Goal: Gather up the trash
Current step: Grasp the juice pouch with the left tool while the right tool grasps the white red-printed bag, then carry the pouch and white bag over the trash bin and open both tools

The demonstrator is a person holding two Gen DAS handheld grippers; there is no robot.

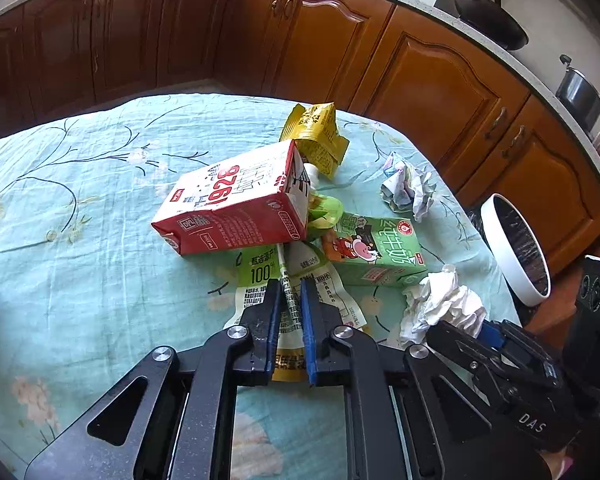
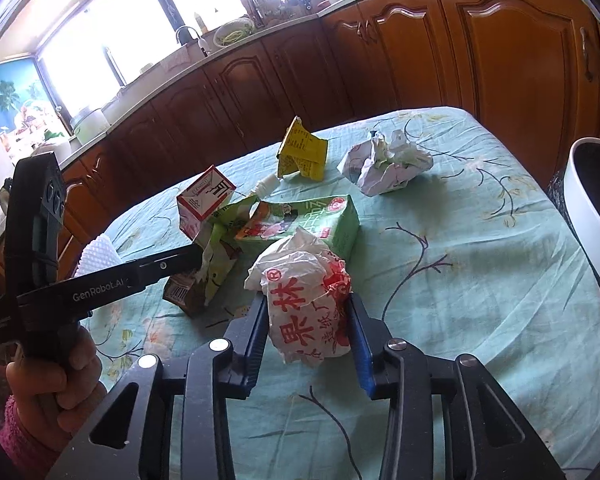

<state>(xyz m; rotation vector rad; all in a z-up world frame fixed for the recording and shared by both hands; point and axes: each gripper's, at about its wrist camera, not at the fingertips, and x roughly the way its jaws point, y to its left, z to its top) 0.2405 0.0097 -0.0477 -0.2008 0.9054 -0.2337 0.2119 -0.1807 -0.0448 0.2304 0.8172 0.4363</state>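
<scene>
My left gripper is shut on a flat green and white juice pouch lying on the table, under a red and white carton. A green milk carton lies beside it, a yellow packet behind. My right gripper is shut on a crumpled white wrapper with red print, seen in the left wrist view too. A crumpled paper ball lies farther back. The white trash bin stands off the table's right edge.
The table wears a light green floral cloth. Brown kitchen cabinets run behind it. A white textured thing sits at the table's left edge. The left gripper's body reaches in from the left in the right wrist view.
</scene>
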